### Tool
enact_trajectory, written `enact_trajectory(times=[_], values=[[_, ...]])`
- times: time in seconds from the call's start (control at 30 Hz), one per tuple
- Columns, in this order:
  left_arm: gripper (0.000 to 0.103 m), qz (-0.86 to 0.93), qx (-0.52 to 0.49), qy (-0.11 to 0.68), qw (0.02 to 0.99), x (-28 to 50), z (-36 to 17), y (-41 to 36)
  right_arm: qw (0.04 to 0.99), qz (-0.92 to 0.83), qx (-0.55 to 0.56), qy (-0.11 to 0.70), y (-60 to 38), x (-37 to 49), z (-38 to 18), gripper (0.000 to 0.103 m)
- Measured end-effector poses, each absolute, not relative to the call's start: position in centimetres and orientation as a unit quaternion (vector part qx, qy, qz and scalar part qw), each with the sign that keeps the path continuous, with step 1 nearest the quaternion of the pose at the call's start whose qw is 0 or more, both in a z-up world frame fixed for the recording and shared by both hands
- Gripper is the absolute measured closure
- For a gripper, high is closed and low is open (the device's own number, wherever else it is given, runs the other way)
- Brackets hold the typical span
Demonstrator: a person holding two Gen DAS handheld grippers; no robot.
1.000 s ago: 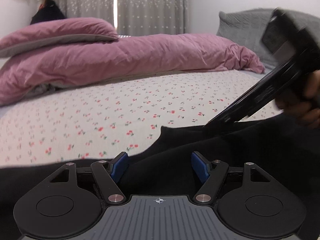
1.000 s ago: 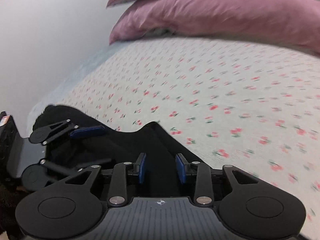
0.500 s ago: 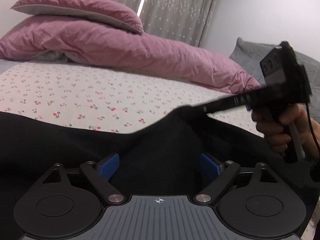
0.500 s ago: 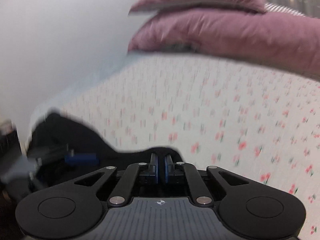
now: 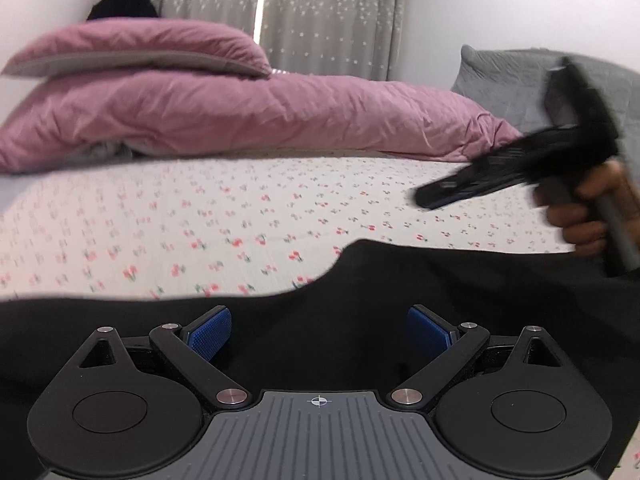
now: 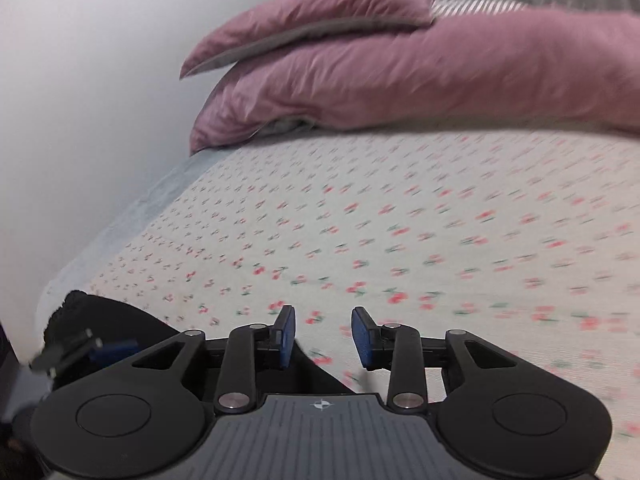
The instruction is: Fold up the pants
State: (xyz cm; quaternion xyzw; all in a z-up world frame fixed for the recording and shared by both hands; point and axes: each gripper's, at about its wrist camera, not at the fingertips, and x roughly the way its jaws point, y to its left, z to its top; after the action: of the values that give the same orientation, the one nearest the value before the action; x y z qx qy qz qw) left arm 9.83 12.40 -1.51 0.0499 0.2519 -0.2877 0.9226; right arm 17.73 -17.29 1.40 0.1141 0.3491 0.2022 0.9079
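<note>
The black pants [image 5: 420,292] lie flat on the cherry-print bed sheet [image 5: 240,208], filling the near part of the left wrist view. My left gripper [image 5: 319,332] is open wide, low over the black cloth, holding nothing. My right gripper [image 6: 323,336] is open and empty, above the sheet just past the pants' edge [image 6: 120,320]. It also shows in the left wrist view [image 5: 432,200], raised at the right and clear of the cloth. The left gripper appears blurred in the right wrist view [image 6: 80,352] at lower left.
A pink duvet [image 5: 240,112] and a pink pillow [image 5: 140,48] are piled at the far side of the bed. A grey cushion [image 5: 520,80] stands at the far right. A white wall [image 6: 80,100] runs along the bed's left edge. Curtains [image 5: 320,16] hang behind.
My right gripper was shut on a raised fold of the pants; it has opened and lifted away. The cloth has dropped flat. My left gripper has stayed open over the pants.
</note>
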Motion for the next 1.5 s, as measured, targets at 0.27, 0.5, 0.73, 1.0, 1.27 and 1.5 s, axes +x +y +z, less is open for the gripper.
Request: enact_trajectory(times=[0.27,0.5,0.73,1.0,1.27,1.5], values=[[0.009,-0.366,0.042,0.238,0.898,10.8,-0.6,9.2,0.925,0.161,-0.030,0.342,-17.3,8.5,0.2,0.066],[0.008,-0.400,0.058,0.303,0.863,13.6,-4.2,8.5,0.931,0.120,-0.016,0.346,-21.2,6.0,-3.6,0.070],[0.008,-0.319,0.020,0.309,0.896,15.3,-4.0,14.3,0.945,0.014,0.075,0.317,-32.7,3.4,-4.6,0.076],[0.008,-0.286,0.016,0.281,0.916,13.1,-2.1,13.8,0.940,-0.140,0.128,0.283,-38.4,-0.3,-2.0,0.064],[0.008,-0.378,0.038,0.258,0.888,8.5,-2.0,7.4,0.905,-0.220,0.062,0.359,-36.8,-1.8,-4.1,0.073],[0.007,-0.395,0.075,0.302,0.864,8.6,-4.6,4.8,0.912,-0.253,0.072,0.313,-42.4,-1.5,-5.6,0.085]])
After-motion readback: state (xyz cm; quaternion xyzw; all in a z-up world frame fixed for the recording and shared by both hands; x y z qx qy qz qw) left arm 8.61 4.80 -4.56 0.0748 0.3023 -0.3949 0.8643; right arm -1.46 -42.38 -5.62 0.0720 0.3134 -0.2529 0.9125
